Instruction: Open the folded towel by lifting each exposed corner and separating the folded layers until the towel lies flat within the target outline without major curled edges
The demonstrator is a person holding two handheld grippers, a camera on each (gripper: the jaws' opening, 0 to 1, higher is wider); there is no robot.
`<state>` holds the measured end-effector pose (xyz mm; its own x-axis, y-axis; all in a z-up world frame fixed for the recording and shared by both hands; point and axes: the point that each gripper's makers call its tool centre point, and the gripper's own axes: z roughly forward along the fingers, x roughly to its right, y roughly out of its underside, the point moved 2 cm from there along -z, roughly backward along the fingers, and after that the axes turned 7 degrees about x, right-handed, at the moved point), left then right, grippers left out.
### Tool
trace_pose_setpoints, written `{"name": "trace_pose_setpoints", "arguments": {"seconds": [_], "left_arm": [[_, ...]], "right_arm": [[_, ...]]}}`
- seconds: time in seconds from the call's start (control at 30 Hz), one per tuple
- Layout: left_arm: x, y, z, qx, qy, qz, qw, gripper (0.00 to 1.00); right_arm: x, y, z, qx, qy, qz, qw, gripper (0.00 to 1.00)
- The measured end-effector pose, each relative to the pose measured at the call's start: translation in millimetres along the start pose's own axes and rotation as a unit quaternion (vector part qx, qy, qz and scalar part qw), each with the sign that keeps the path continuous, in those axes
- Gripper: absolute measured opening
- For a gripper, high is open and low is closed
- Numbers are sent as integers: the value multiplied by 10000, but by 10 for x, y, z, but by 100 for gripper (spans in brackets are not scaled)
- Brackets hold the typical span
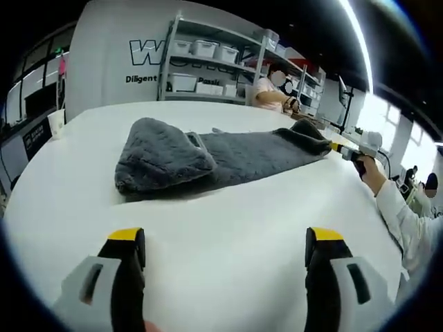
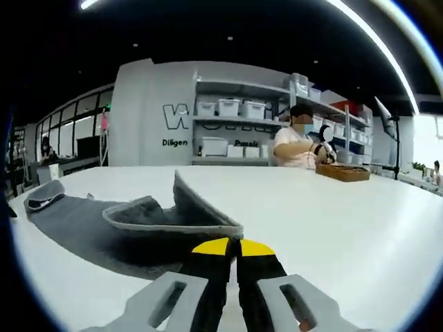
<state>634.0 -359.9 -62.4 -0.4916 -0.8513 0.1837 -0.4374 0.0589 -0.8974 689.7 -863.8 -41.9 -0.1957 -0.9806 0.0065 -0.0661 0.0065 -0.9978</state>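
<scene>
The grey towel [image 1: 214, 155] is lying partly folded in the middle of the white table [image 1: 228, 235]. My right gripper [image 2: 232, 247] is pinching one towel corner with its fingers closed, while my left gripper [image 1: 225, 242] is hovering wide apart near the table's edge.

I count one grey fluffy towel [image 1: 214, 158] at 12 o'clock, one white table [image 1: 228, 228], two yellow-tipped grippers: left [image 1: 225, 243], right [image 2: 232, 247], one metal shelving rack [image 2: 242, 117].
</scene>
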Motion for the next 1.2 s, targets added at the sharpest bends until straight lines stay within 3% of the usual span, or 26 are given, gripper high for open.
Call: {"name": "trace_pose_setpoints", "arguments": {"seconds": [0.63, 0.87, 1.2], "left_arm": [[30, 26, 9, -67, 29, 26, 10000, 94], [53, 43, 23, -116, 58, 44, 9999, 93], [56, 48, 21, -138, 73, 31, 9999, 93]], "right_arm": [[125, 259, 39, -430, 133, 307, 9985, 0], [196, 287, 25, -585, 312, -109, 9977, 2], [316, 301, -20, -730, 543, -119, 9958, 21]]}}
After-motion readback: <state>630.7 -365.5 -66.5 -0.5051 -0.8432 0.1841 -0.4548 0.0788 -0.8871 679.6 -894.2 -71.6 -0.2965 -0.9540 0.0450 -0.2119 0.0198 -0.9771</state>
